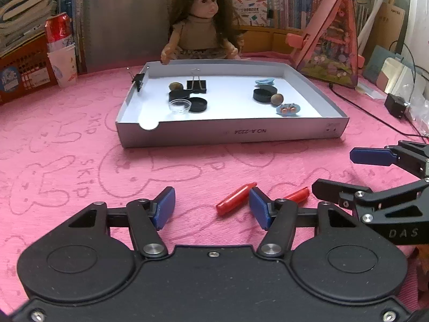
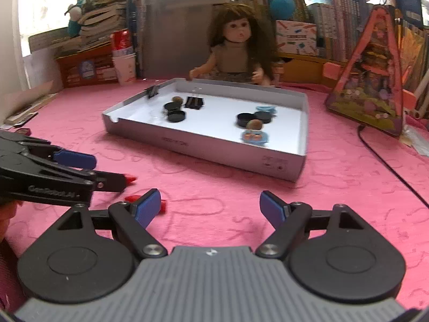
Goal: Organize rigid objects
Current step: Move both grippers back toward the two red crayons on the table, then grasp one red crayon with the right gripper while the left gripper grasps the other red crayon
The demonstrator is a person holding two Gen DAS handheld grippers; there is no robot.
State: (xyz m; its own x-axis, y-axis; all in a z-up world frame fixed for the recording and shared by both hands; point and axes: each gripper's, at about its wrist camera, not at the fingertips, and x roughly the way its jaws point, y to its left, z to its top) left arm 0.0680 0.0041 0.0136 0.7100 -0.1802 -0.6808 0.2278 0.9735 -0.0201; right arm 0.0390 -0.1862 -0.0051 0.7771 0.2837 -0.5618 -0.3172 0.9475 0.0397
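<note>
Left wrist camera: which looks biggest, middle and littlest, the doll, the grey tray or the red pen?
1. Grey tray
2. Doll
3. Red pen

The pen lies nearest the camera, yet looks smallest.

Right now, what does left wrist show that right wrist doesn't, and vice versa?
Left wrist only: the clear cup in the gray tray, readable among the black lids, and two red crayons lying mostly unobstructed by the open left gripper.

Right wrist only: the window at far left; its own open right gripper holds nothing.

Both: tray, doll, binder clip, soda can, pink cloth.
</note>
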